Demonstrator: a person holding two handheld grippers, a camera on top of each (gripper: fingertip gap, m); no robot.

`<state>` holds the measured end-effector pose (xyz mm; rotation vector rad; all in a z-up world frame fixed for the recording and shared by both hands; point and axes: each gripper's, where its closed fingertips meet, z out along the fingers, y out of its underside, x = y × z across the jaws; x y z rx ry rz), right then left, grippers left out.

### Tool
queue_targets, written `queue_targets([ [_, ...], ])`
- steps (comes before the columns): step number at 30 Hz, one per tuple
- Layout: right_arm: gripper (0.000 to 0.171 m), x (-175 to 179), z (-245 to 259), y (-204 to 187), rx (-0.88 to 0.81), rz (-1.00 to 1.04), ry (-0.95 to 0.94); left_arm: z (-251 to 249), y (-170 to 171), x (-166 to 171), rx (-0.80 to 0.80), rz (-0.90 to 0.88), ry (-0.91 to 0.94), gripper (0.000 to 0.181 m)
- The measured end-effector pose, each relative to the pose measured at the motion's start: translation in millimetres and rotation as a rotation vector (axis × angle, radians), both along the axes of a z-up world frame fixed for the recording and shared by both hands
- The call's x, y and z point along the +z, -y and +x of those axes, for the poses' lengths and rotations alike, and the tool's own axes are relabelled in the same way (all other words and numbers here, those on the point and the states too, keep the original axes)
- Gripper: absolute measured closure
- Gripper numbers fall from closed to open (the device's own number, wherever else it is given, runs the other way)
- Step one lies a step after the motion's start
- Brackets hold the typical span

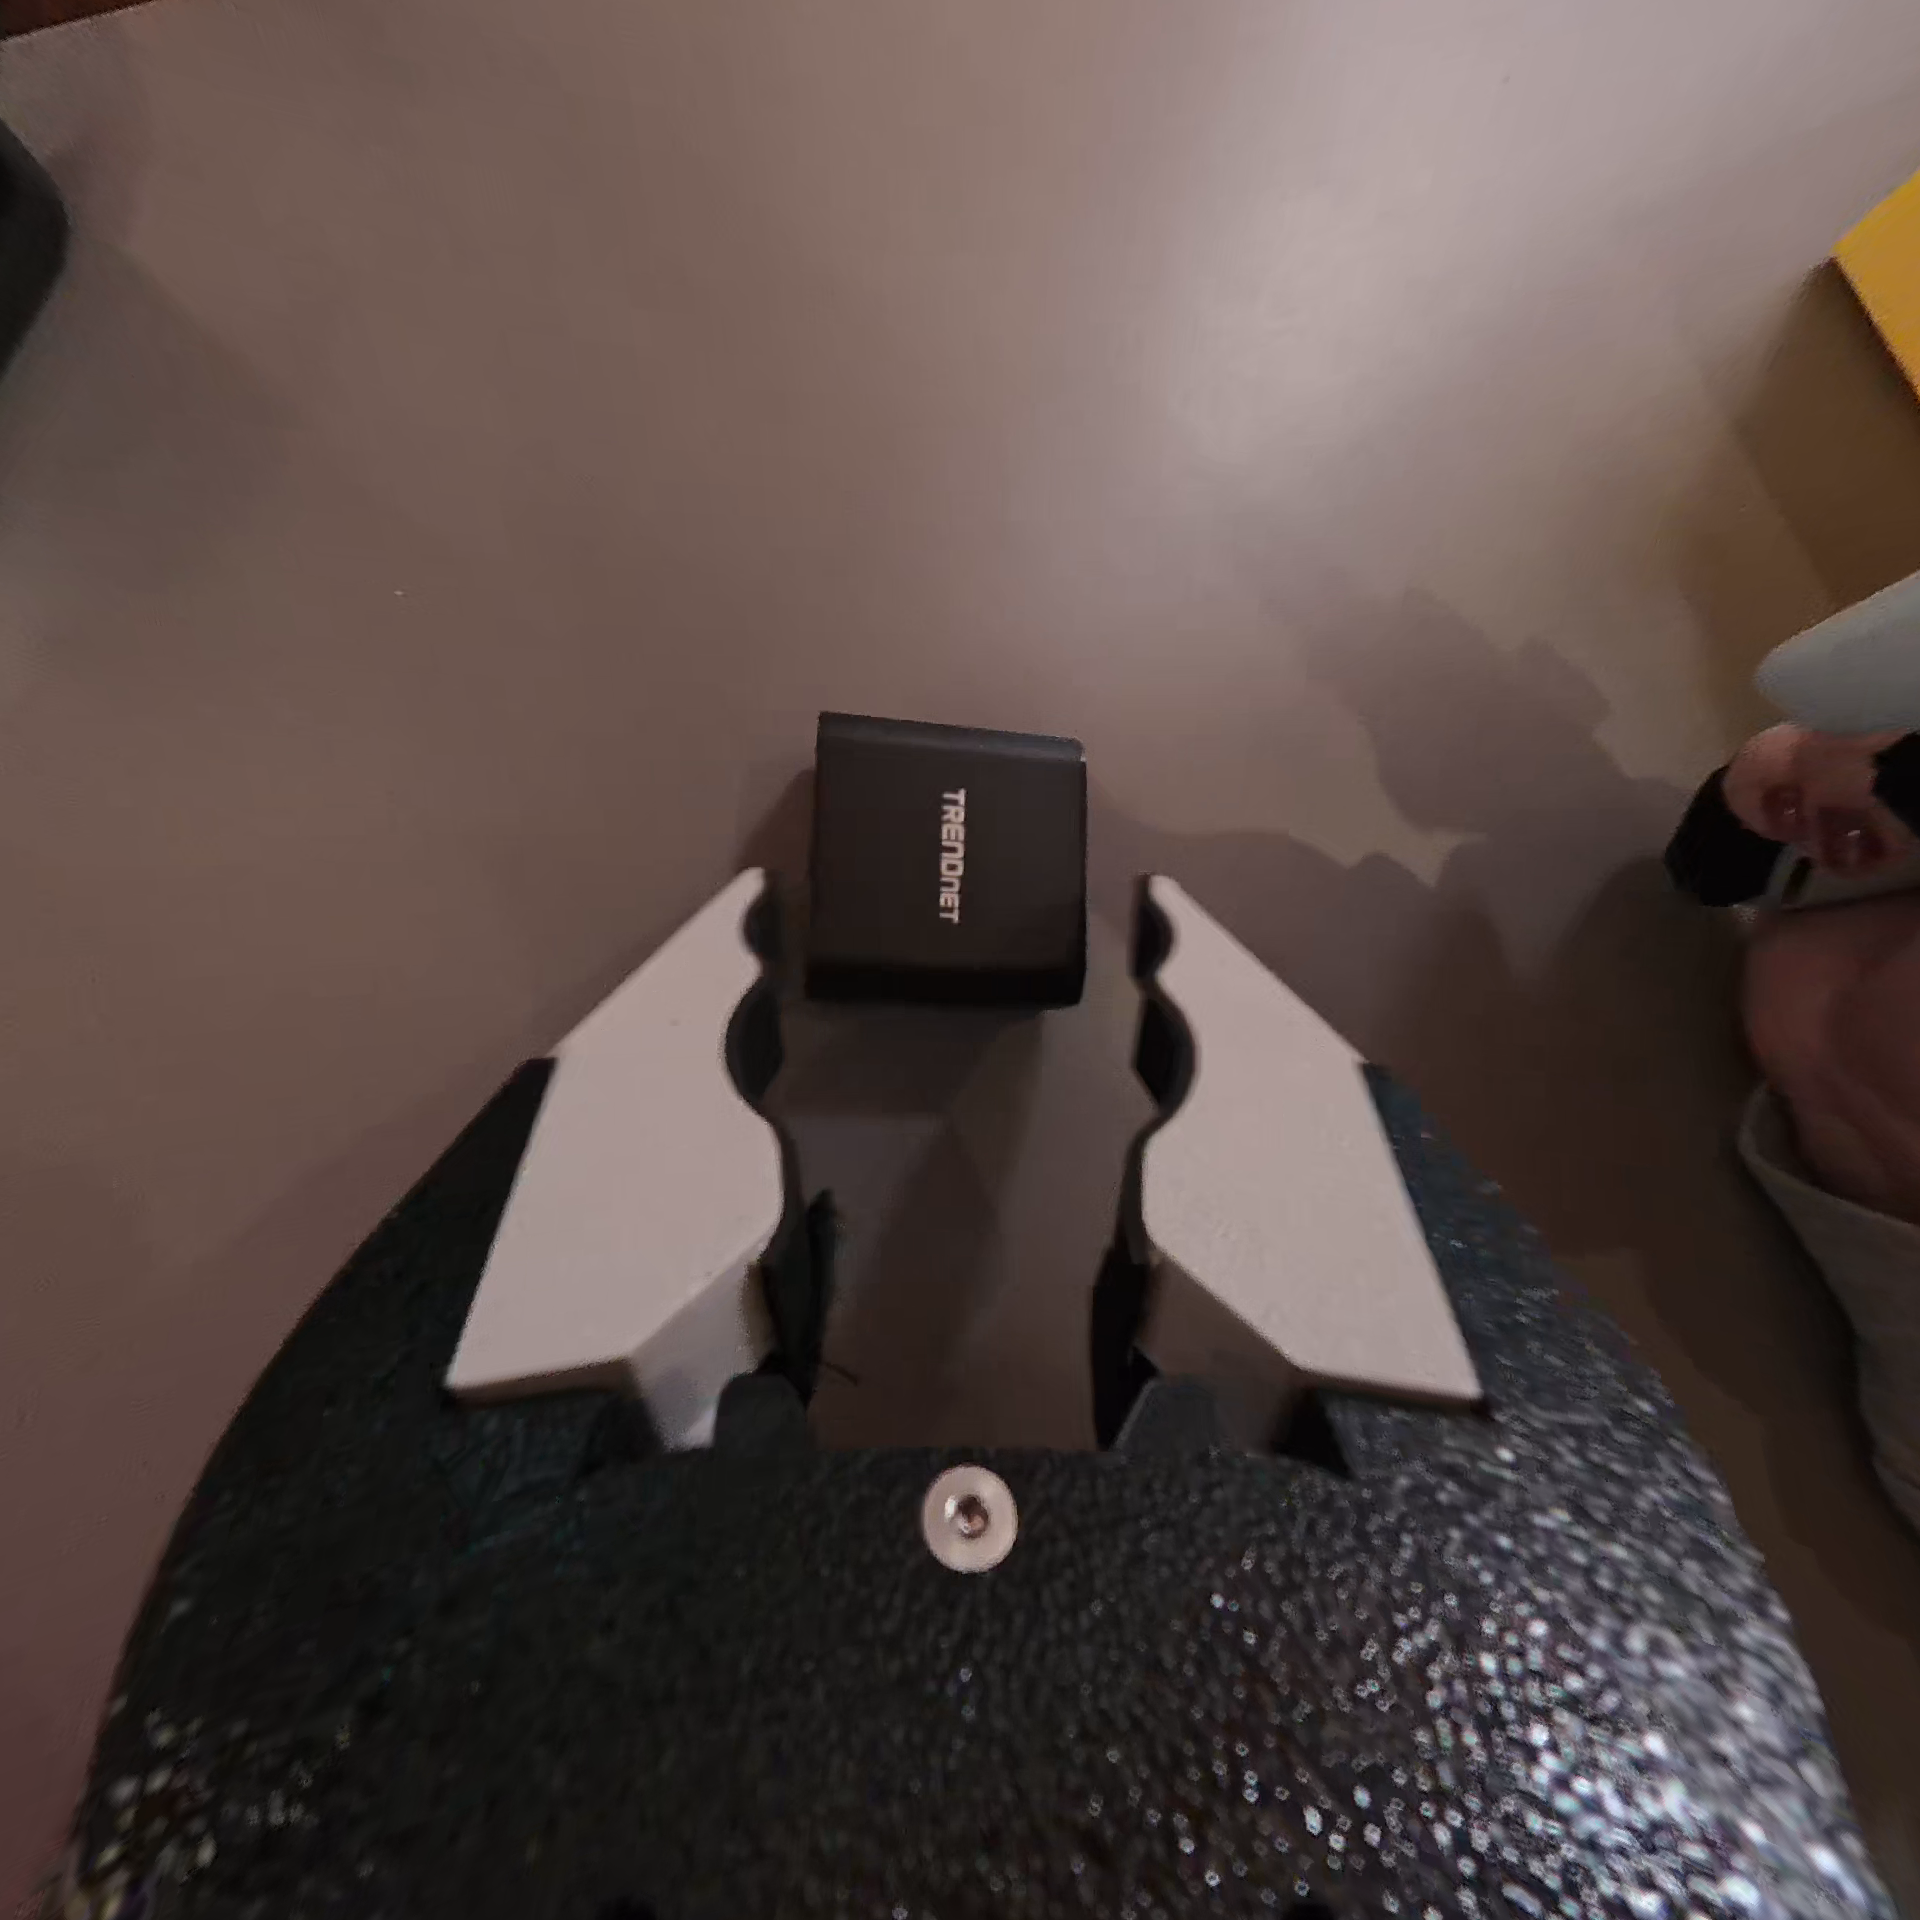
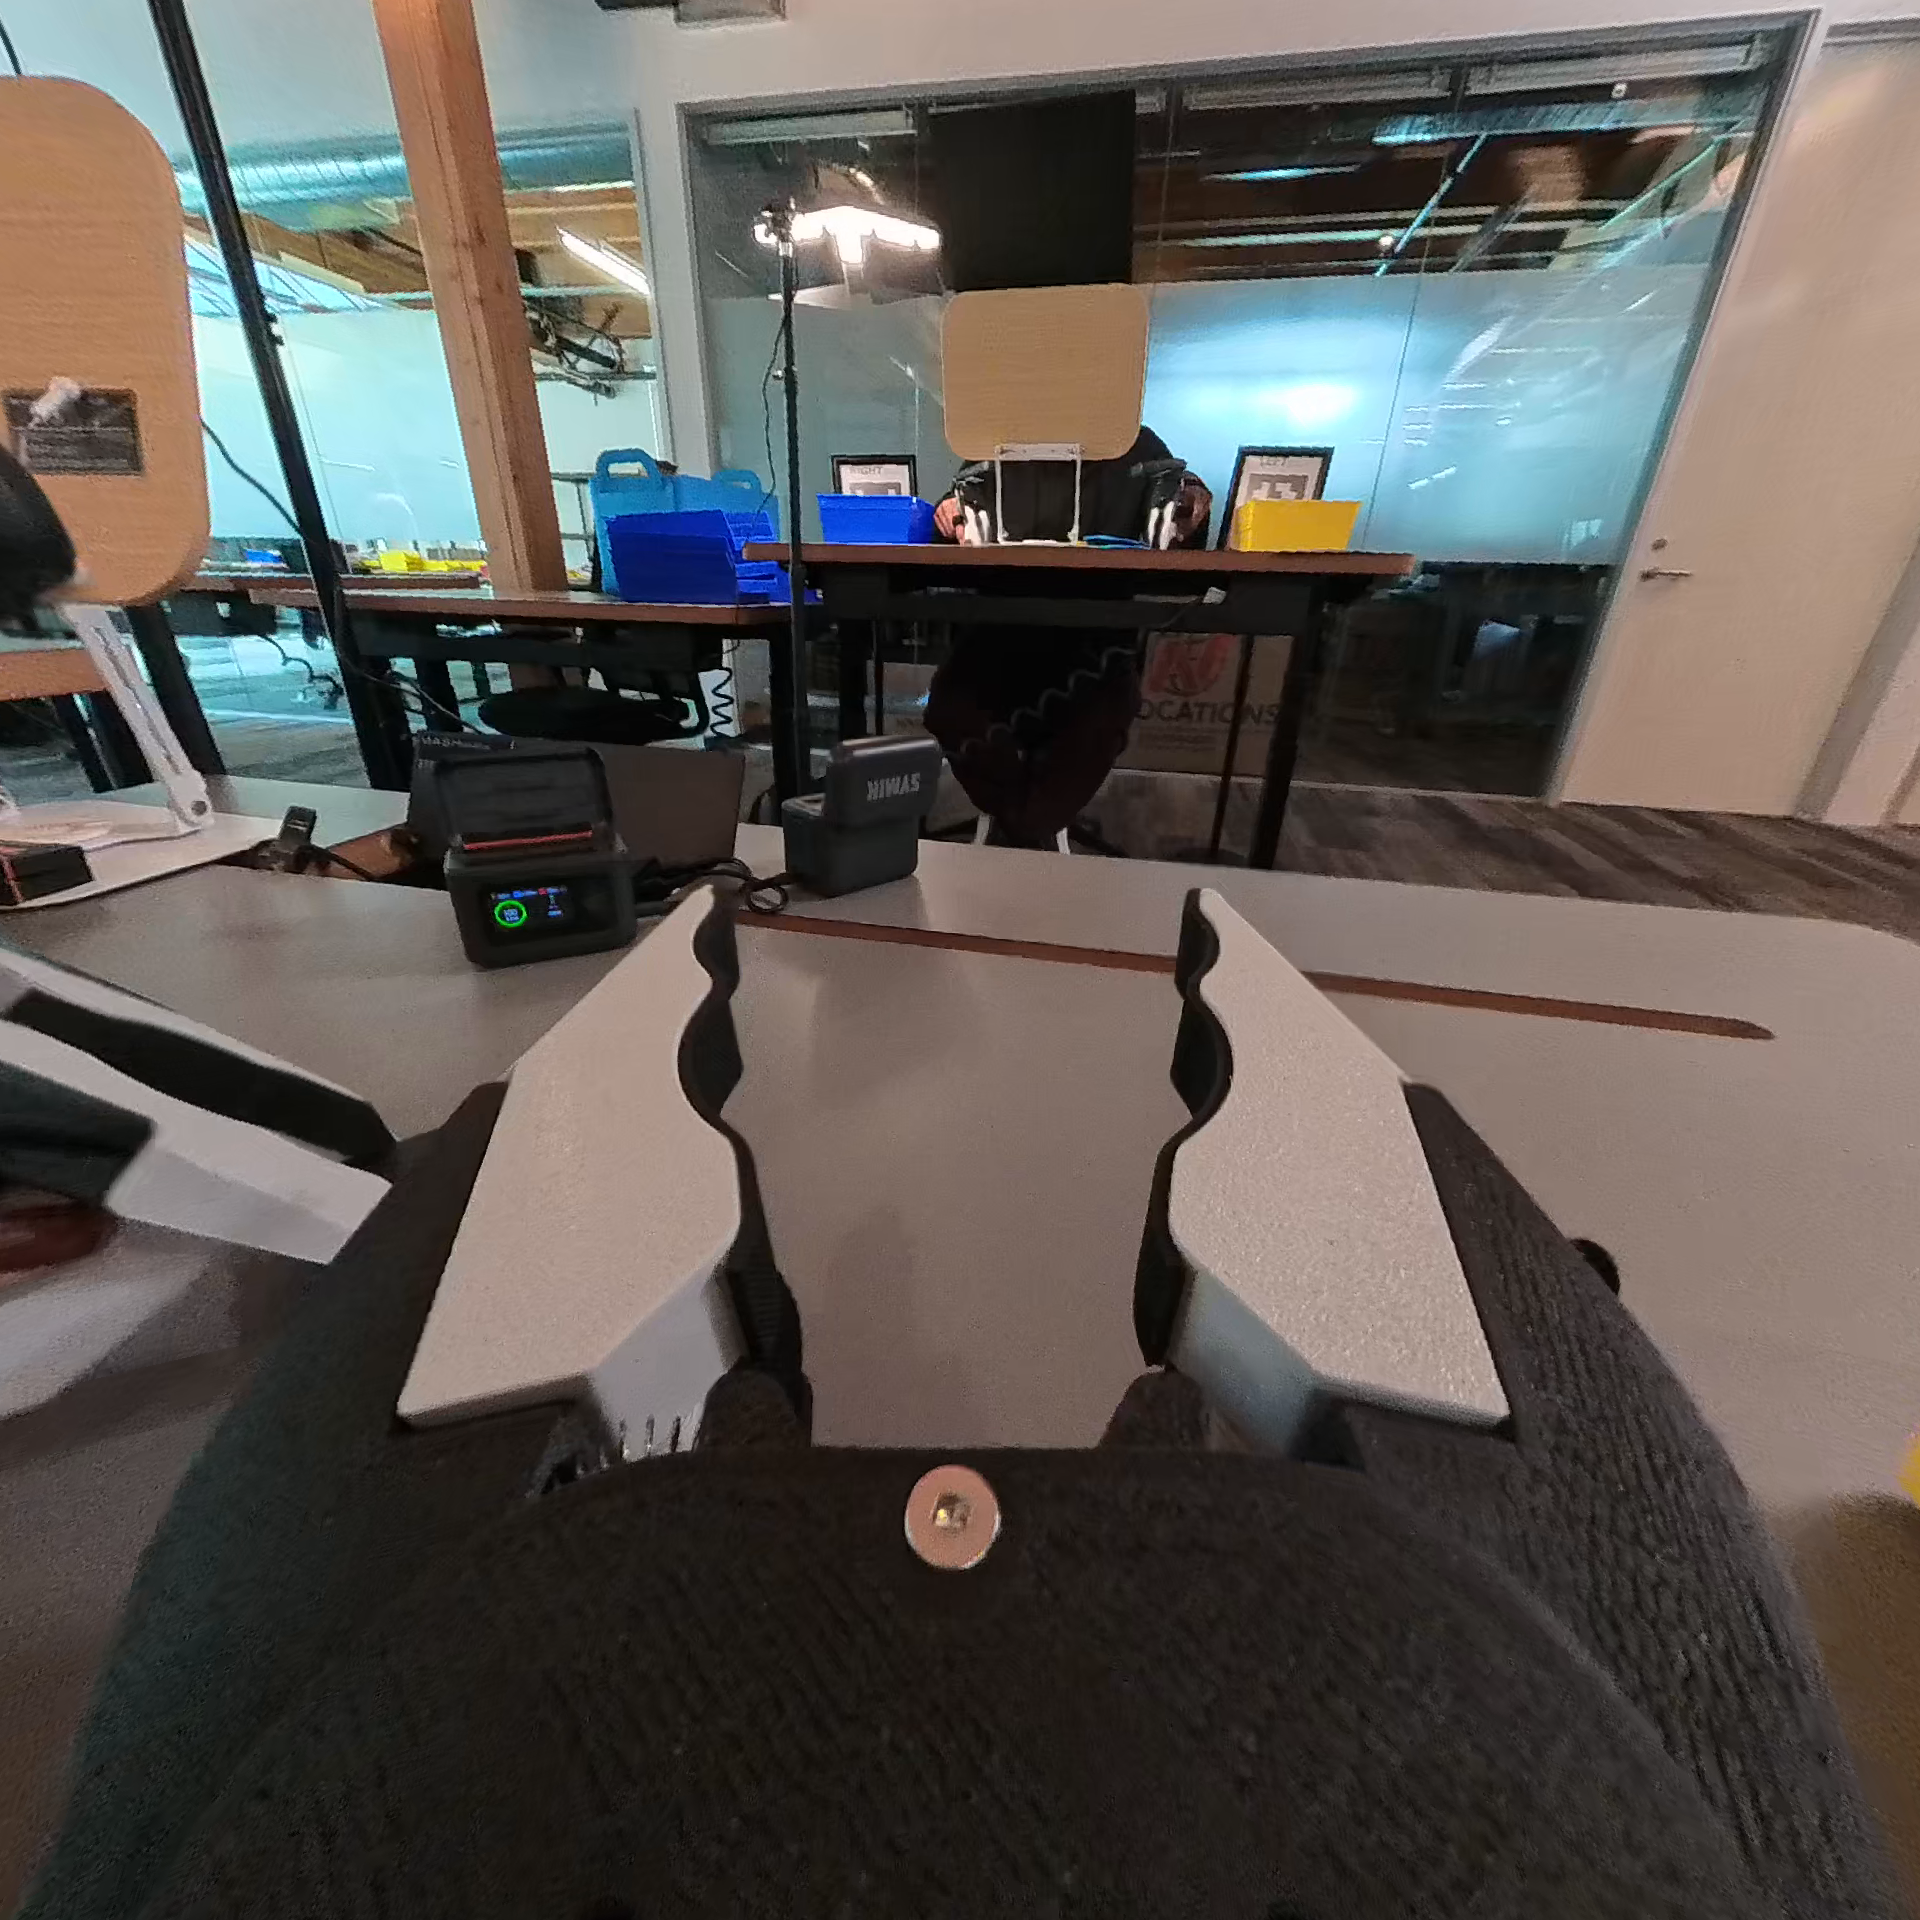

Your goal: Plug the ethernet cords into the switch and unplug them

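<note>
A small black switch (image 1: 945, 862) with white lettering on top lies on the grey table (image 1: 935, 364). My left gripper (image 1: 951, 883) points down at it, open, its white fingers (image 1: 665, 1091) to either side of the switch's near end without touching it. My right gripper (image 2: 956, 914) is open and empty, held level over the grey table (image 2: 935, 1143) and facing out into the room. No ethernet cords show in either view. The switch does not show in the right wrist view.
A yellow bin's corner (image 1: 1881, 291) and a person's hand (image 1: 1808, 810) are at the right edge of the left wrist view. At the table's far edge stand a dark box with a lit screen (image 2: 540, 883) and a grey case (image 2: 862, 821). A person (image 2: 1070, 582) sits at another table behind.
</note>
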<state>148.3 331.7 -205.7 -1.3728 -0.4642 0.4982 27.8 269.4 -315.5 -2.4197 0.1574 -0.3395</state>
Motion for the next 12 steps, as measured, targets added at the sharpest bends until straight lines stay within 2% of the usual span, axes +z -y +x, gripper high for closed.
queue_targets([
  [2, 0.083, -2.0, 2.2, -0.3, -0.002, -0.012, -0.003, 2.9, 6.2, 9.6, -0.025, 0.010, 0.002, 0.088],
  [4, 0.083, 1.2, 4.9, 1.5, -0.001, -0.001, -0.023, 2.3, 20.5, 31.5, -0.076, 0.048, -0.029, 0.073],
  [9, 0.083, 3.4, 0.3, 5.9, 0.017, 0.022, -0.008, -13.9, 89.5, 122.0, -0.151, 0.226, 0.006, 0.081],
  [12, 0.083, 4.0, -1.2, 7.1, 0.020, 0.029, -0.001, -63.1, 137.4, 158.6, -0.048, 0.291, -0.058, 0.095],
])
